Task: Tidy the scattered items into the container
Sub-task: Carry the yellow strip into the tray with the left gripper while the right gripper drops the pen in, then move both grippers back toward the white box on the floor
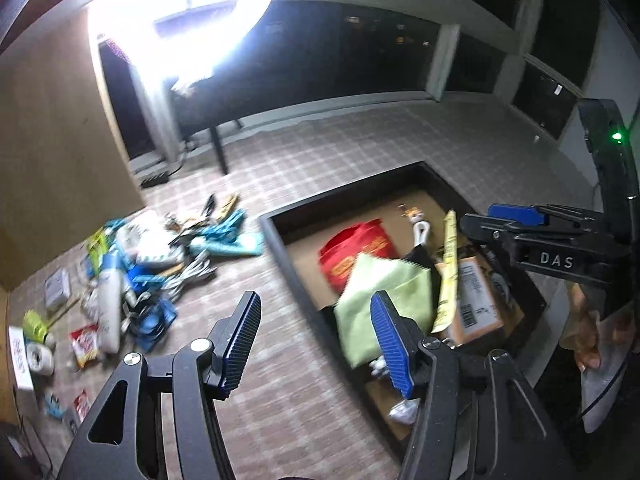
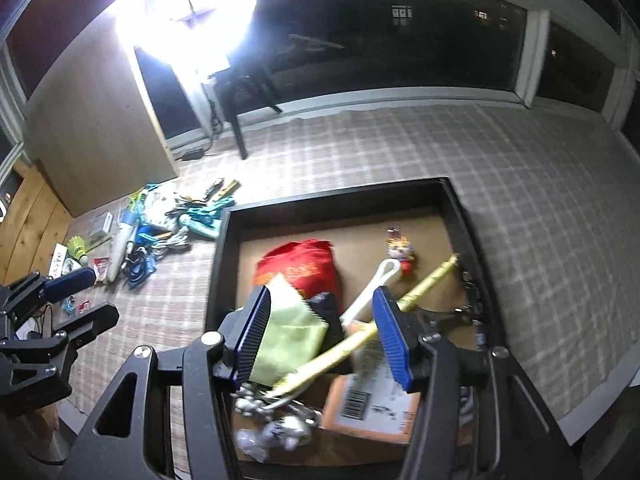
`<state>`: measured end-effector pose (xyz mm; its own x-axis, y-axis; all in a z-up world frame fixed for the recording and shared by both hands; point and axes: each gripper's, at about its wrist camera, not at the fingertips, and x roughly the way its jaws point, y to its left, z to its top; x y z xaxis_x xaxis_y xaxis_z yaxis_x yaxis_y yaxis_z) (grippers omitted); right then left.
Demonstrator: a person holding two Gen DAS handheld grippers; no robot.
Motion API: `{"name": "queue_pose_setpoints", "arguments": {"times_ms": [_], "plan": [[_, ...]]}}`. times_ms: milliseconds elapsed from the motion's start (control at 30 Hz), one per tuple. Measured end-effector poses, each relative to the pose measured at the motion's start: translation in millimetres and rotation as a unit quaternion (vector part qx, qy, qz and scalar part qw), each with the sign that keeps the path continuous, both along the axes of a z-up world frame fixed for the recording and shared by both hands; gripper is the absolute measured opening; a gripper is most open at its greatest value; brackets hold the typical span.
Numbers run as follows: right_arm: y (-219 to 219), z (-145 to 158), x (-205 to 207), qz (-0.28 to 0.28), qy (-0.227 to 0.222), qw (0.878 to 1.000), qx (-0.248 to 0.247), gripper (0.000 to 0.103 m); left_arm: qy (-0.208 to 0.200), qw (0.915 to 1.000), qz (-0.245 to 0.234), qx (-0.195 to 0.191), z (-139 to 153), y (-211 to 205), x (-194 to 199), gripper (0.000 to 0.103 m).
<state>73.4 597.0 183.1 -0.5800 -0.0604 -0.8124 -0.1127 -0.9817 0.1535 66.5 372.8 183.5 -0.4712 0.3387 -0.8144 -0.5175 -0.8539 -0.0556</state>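
Note:
A black-walled container (image 1: 344, 196) (image 2: 336, 196) with a brown floor lies on the plaid floor covering. It holds a red pouch (image 1: 352, 252) (image 2: 300, 268), a light green cloth (image 1: 380, 292) (image 2: 288, 332), a yellow stick pack (image 1: 448, 272) (image 2: 420, 292), an orange labelled box (image 1: 476, 300) (image 2: 372, 404), a white loop (image 2: 372, 288) and a small figurine (image 2: 400, 250). A heap of scattered items (image 1: 152, 264) (image 2: 160, 224) lies to the left. My left gripper (image 1: 316, 344) is open and empty above the container's left wall. My right gripper (image 2: 320, 340) is open and empty above the container.
A bright ring lamp (image 1: 180, 12) on a stand glares at the back. A wooden cabinet (image 1: 60, 140) stands behind the heap. Dark windows line the far wall. A white bottle (image 1: 110, 304), snack packets (image 1: 84, 344) and a tape roll (image 1: 40, 358) lie in the heap.

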Motion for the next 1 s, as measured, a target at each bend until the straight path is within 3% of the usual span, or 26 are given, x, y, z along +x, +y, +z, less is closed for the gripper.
{"name": "queue_pose_setpoints", "arguments": {"times_ms": [300, 733, 1000], "plan": [[-63, 3, -17, 0.045, 0.000, 0.999, 0.004, 0.052, 0.007, 0.9984, 0.053, -0.018, -3, -65, -3, 0.055], [-167, 5, -30, 0.092, -0.006, 0.996, 0.000, 0.052, 0.011, 0.9934, 0.114, -0.014, 2, -174, -7, 0.055], [-216, 3, -42, 0.109, -0.007, 0.994, 0.003, 0.055, -0.005, 0.9830, 0.182, -0.024, -20, -270, -19, 0.055]]}}
